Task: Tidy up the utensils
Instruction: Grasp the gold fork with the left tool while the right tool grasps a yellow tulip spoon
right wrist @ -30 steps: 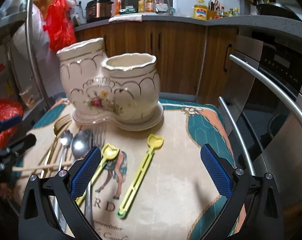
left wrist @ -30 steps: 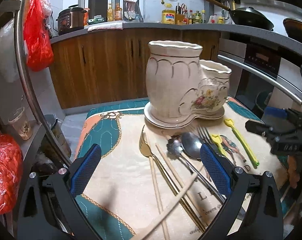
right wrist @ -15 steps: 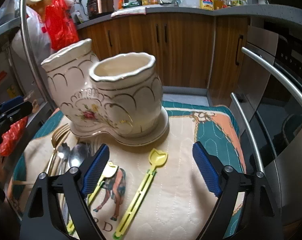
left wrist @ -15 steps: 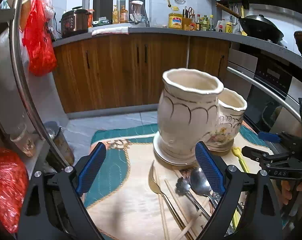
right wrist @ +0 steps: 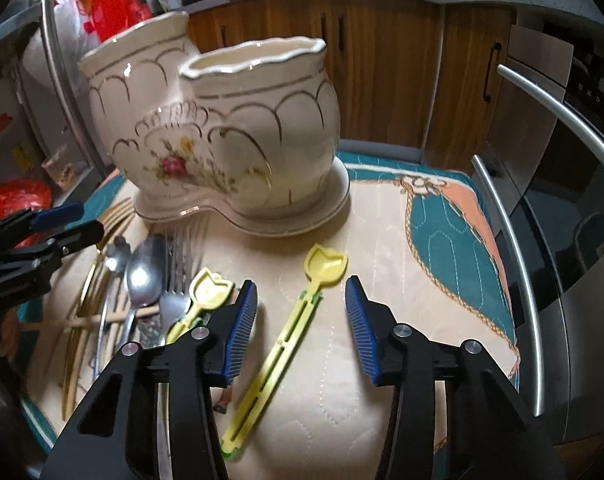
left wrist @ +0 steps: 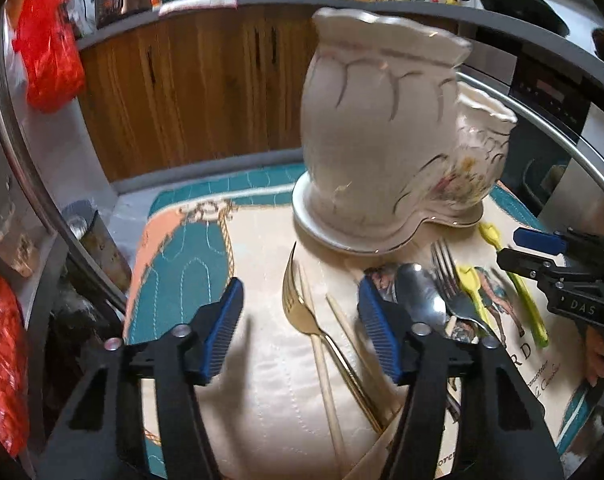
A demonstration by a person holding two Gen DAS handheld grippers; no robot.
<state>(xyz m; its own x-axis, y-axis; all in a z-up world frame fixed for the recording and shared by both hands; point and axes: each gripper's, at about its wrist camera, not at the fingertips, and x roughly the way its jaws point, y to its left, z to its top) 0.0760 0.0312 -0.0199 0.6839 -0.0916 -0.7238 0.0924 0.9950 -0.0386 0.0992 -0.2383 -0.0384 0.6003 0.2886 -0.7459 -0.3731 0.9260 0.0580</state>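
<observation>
A cream ceramic two-pot utensil holder [left wrist: 382, 128] [right wrist: 230, 128] stands at the far side of a patterned mat. In front of it lie a gold fork [left wrist: 302, 312], wooden chopsticks [left wrist: 322, 360], a steel spoon [left wrist: 422, 296] [right wrist: 144, 276], a steel fork [left wrist: 446, 268] and two yellow plastic spoons [right wrist: 286, 340] [right wrist: 206, 300]. My left gripper [left wrist: 300, 328] is open, its fingers either side of the gold fork and chopsticks. My right gripper [right wrist: 300, 328] is open, its fingers either side of the long yellow spoon's handle. Both are empty.
The mat [right wrist: 442, 248] covers a small table. An oven with a steel handle [right wrist: 514, 280] is at the right, wooden cabinets [right wrist: 382, 72] behind, red bags [left wrist: 50, 48] and a rack at the left.
Both grippers have come down and forward toward the mat. Their fingers have narrowed but stay open. The left now frames the gold fork, the right the long yellow spoon.
</observation>
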